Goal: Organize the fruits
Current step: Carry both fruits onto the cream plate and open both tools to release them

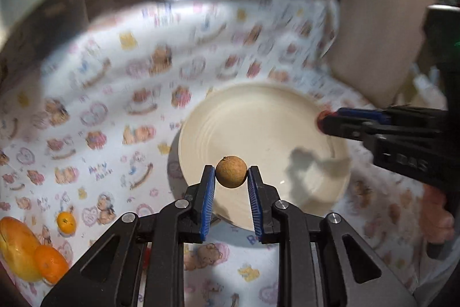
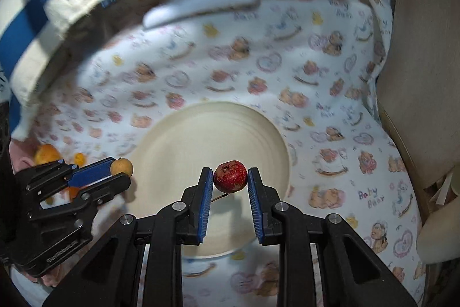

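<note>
My left gripper [image 1: 231,176] is shut on a small round brown fruit [image 1: 231,171] and holds it above the near edge of a cream plate [image 1: 258,120]. My right gripper [image 2: 230,177] is shut on a small red fruit [image 2: 230,176] with a thin stem, above the same plate [image 2: 201,134]. The right gripper [image 1: 323,120] shows at the plate's right rim in the left wrist view. The left gripper [image 2: 122,170] with its brown fruit [image 2: 122,166] shows at the plate's left rim in the right wrist view.
The table has a white cloth [image 1: 115,105] printed with bears. A yellow fruit [image 1: 15,246] and two oranges [image 1: 51,263] [image 1: 66,223] lie at the left. A white object [image 2: 201,5] lies at the far side. A beige chair [image 2: 417,48] stands at the right.
</note>
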